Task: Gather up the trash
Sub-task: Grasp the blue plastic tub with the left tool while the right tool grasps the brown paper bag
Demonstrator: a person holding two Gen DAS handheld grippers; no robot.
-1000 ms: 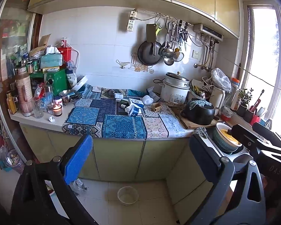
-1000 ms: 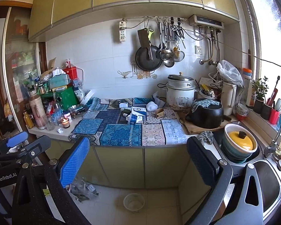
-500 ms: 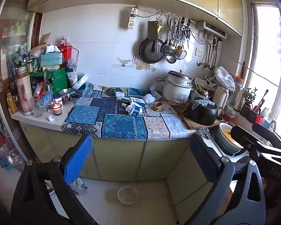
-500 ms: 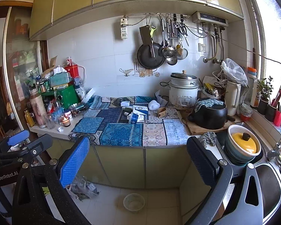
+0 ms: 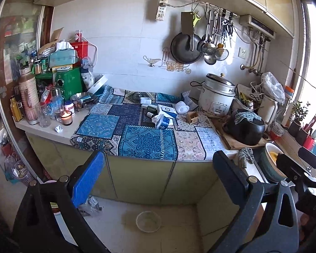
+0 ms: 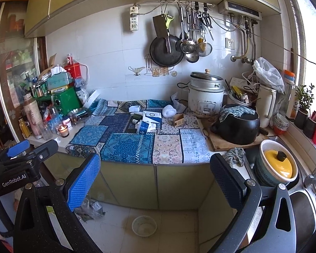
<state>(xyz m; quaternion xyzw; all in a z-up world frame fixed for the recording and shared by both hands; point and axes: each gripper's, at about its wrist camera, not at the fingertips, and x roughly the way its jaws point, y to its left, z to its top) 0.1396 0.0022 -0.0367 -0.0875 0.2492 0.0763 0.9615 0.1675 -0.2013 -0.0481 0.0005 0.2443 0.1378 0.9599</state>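
Observation:
Loose trash lies mid-counter on a blue patchwork cloth (image 5: pixel 145 141): a blue-and-white box (image 5: pixel 166 111), a crumpled blue wrapper (image 5: pixel 162 121), a white wad (image 5: pixel 181 107), a small brown carton (image 5: pixel 192 117) and a green bottle (image 5: pixel 150 108). The same pile shows in the right wrist view, with the box (image 6: pixel 152 116) and wrapper (image 6: pixel 144 126). A crumpled paper bit (image 5: pixel 59 128) lies by the candle. My left gripper (image 5: pixel 158 170) is open and empty, well short of the counter. My right gripper (image 6: pixel 155 172) is open and empty too.
A rice cooker (image 5: pixel 218 98), black pot (image 5: pixel 245 127) and colander with a yellow lid (image 6: pixel 277 166) stand right. Bottles, a lit candle (image 5: pixel 66 118) and a green box (image 5: pixel 69 82) crowd the left. A bowl (image 5: pixel 148 221) and plastic bags (image 6: pixel 90 208) lie on the floor.
Both grippers have moved slightly closer to the counter and the view has shifted a little. Both stay open and empty.

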